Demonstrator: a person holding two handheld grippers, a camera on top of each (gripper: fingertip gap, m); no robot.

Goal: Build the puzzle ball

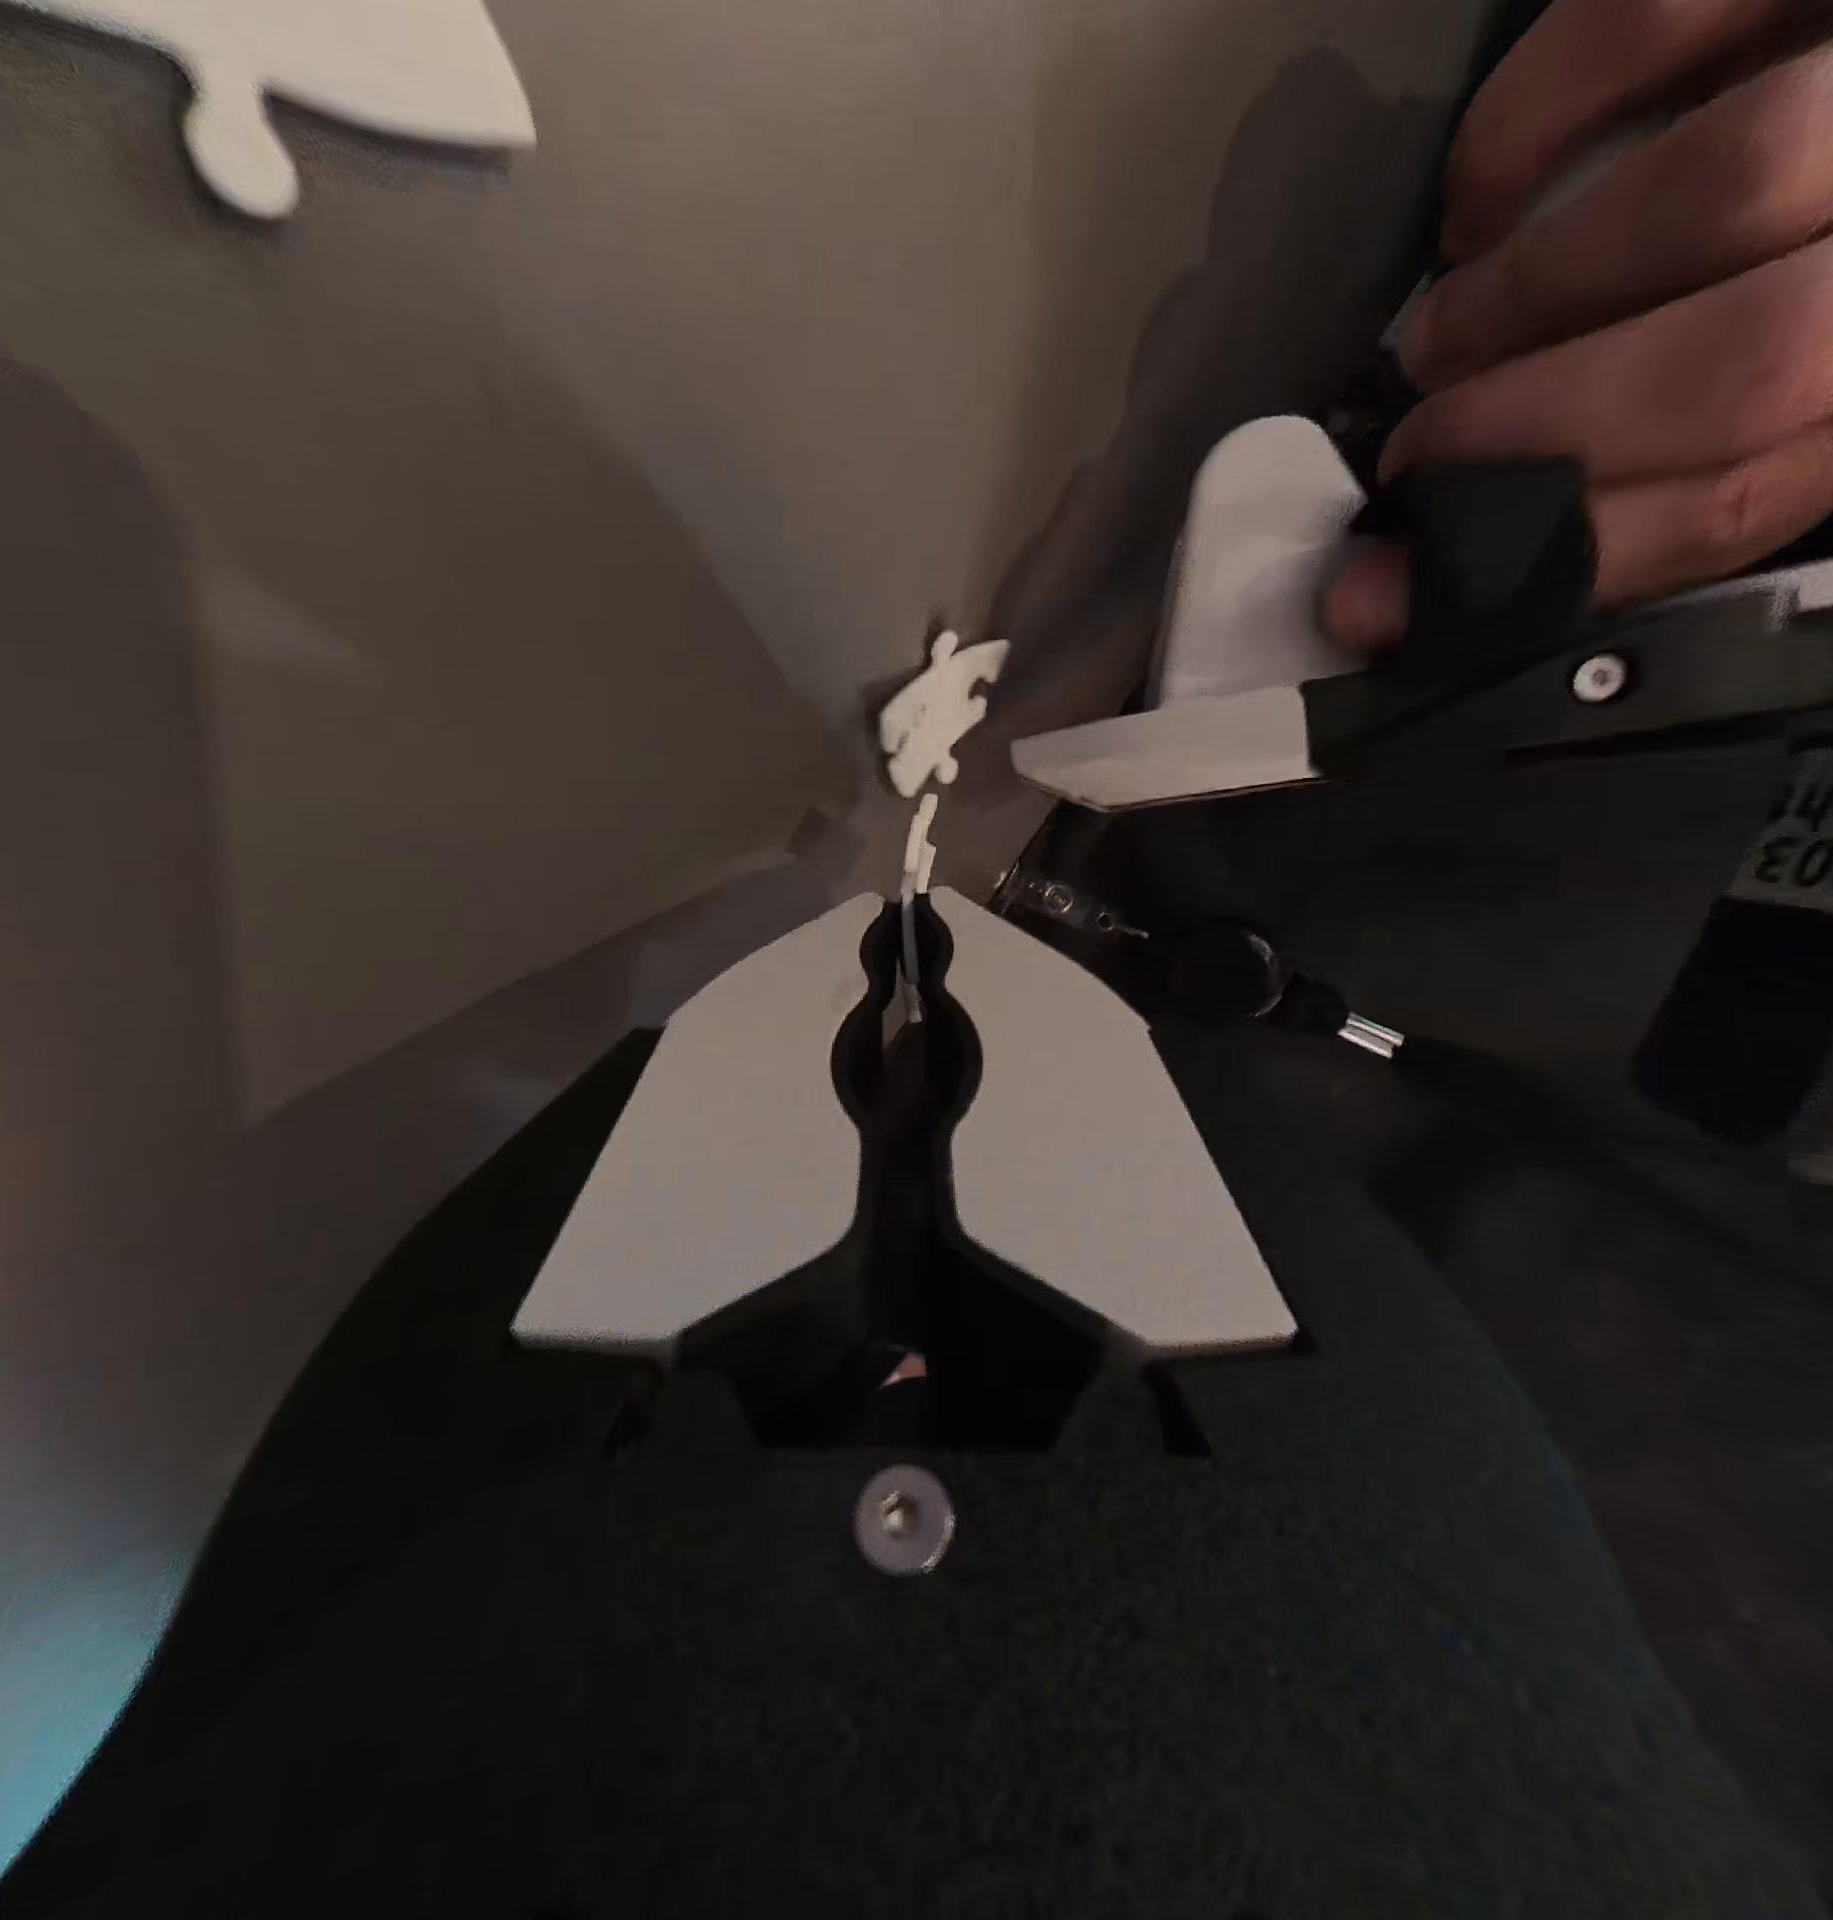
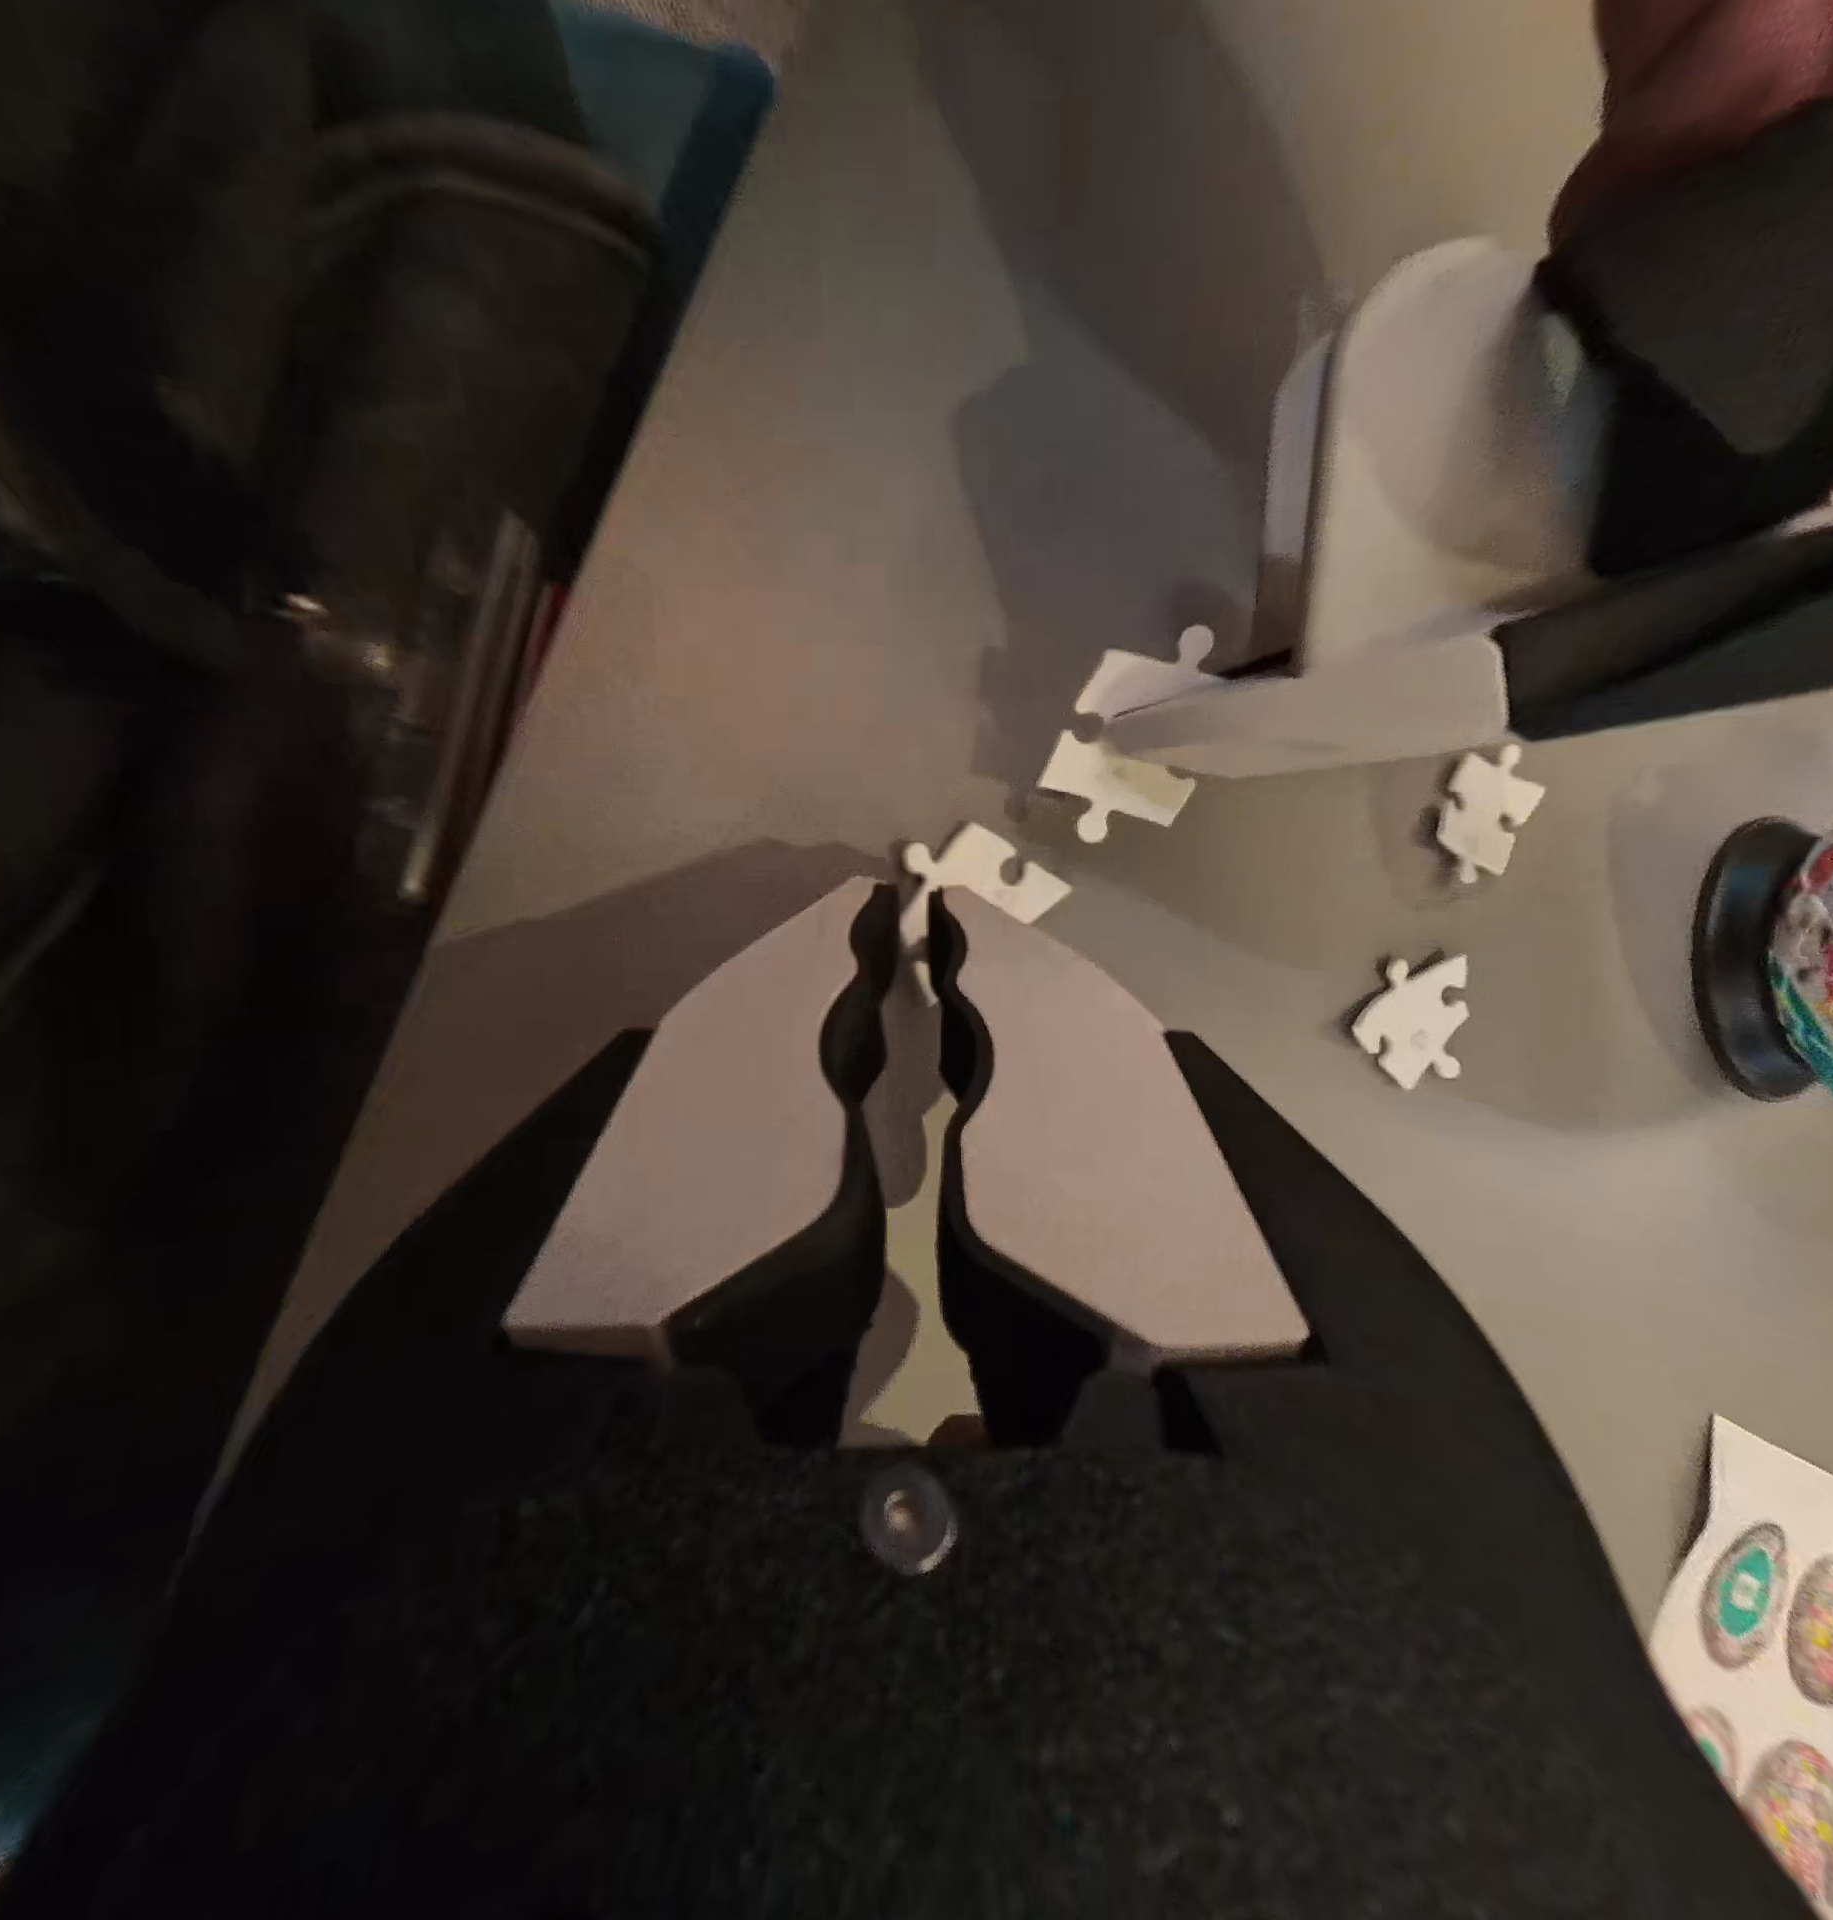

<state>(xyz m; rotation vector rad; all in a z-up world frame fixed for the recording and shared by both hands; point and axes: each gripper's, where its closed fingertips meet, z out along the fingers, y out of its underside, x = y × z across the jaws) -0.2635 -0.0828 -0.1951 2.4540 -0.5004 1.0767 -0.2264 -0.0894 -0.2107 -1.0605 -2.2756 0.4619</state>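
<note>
In the left wrist view my left gripper (image 1: pixel 912 920) is shut on a white puzzle piece (image 1: pixel 920 857) seen edge-on and sticking out past the tips. My right gripper (image 1: pixel 1026 753) comes in from the right with another white piece (image 1: pixel 938 717) just beyond it. In the right wrist view my right gripper (image 2: pixel 907 904) is shut on that white piece (image 2: pixel 985 868) by one edge. The left gripper (image 2: pixel 1109 727) holds its piece (image 2: pixel 1140 675) close above and right. A further white piece (image 2: pixel 1114 790) shows just under its tip; whether it is held is unclear. The pieces are close but apart.
Two loose white pieces (image 2: pixel 1483 816) (image 2: pixel 1411 1003) lie on the grey table (image 2: pixel 787 623). The colourful puzzle ball (image 2: pixel 1826 935) stands on a black ring stand (image 2: pixel 1733 935) at the right edge. A picture sheet (image 2: pixel 1785 1621) lies bottom right. The table edge and dark bags (image 2: pixel 268 520) are left. Some 5 centimeters of space lies between my two pairs of fingers.
</note>
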